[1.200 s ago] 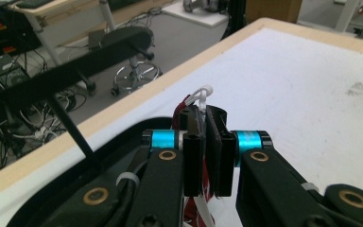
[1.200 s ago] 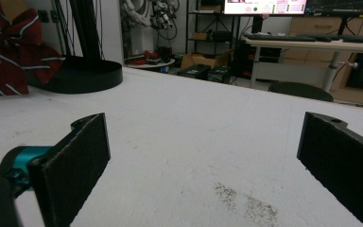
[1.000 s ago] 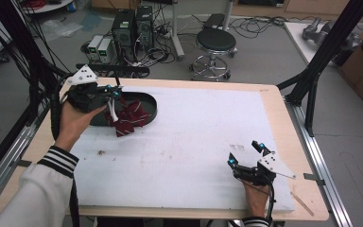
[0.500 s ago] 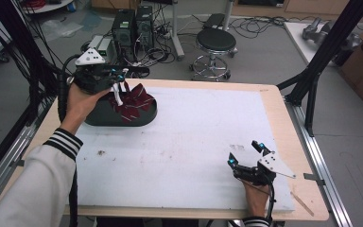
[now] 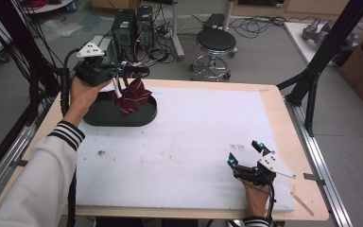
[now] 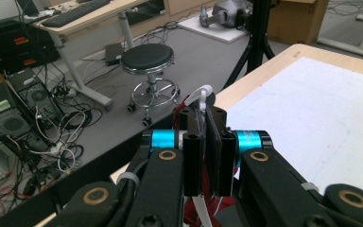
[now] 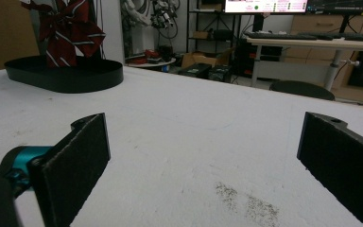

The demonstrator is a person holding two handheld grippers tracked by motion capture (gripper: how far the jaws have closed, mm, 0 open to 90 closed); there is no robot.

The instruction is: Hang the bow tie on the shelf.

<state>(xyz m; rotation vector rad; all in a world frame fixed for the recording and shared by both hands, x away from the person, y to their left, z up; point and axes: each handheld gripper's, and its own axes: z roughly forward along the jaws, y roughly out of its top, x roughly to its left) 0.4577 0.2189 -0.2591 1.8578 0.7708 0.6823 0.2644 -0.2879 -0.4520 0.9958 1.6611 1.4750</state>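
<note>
Aloft, left gripper pinches bow tie above tray; right gripper gapes.

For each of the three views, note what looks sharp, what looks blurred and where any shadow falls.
High view: even light, faint shadow beside the black tray. Left gripper view: the jaws shut on the red striped cloth look sharp, floor cables softer. Right gripper view: the right gripper has blurred near pads; the tray is clearer.

Table w/ white mat, black tray
</note>
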